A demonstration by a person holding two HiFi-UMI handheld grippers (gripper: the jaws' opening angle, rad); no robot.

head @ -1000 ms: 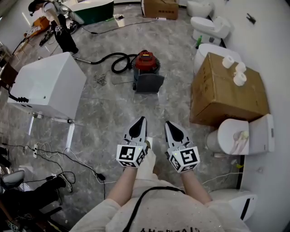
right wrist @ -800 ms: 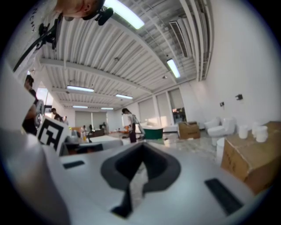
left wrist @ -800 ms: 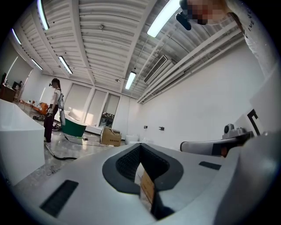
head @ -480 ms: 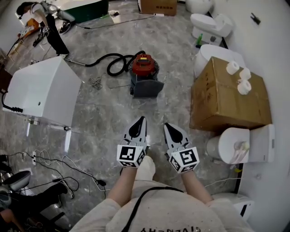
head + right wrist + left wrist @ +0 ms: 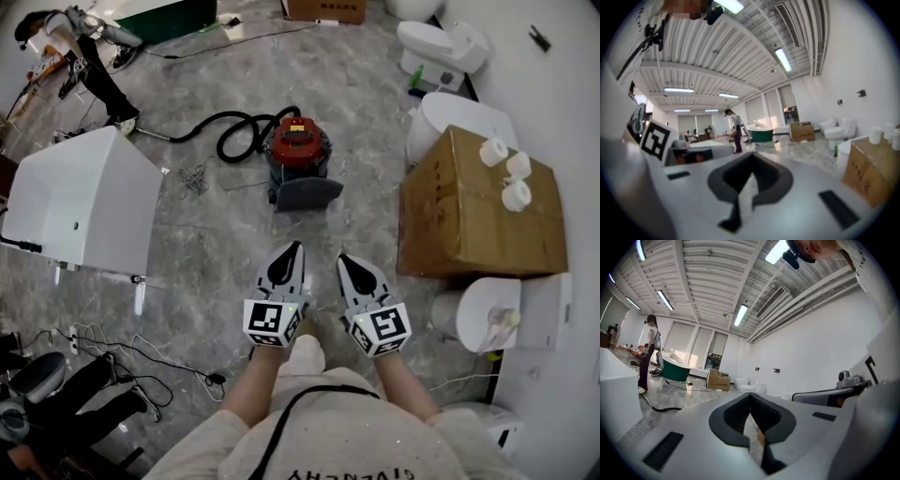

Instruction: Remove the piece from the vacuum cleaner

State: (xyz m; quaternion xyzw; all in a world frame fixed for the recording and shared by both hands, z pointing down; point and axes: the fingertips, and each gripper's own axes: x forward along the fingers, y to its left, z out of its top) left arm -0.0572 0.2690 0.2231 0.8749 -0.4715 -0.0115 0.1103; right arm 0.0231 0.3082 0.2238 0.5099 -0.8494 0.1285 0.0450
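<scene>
On the floor [image 5: 206,244] at twelve o'clock, the vacuum [image 5: 298,155] now lies slightly nearer than a second ago; left tongs [image 5: 292,251] and right tongs [image 5: 345,261] remain pressed together, empty, well short of it, removal not yet begun.

Left gripper [image 5: 296,247]: jaws closed together, nothing between them, tip pointing forward, away from the body.
Right gripper [image 5: 342,257]: jaws closed, empty, just beside the left one, nearly parallel to it.
Left forearm [image 5: 255,380]: bare, stretched forward.
Right forearm [image 5: 405,384]: bare, stretched forward.
</scene>
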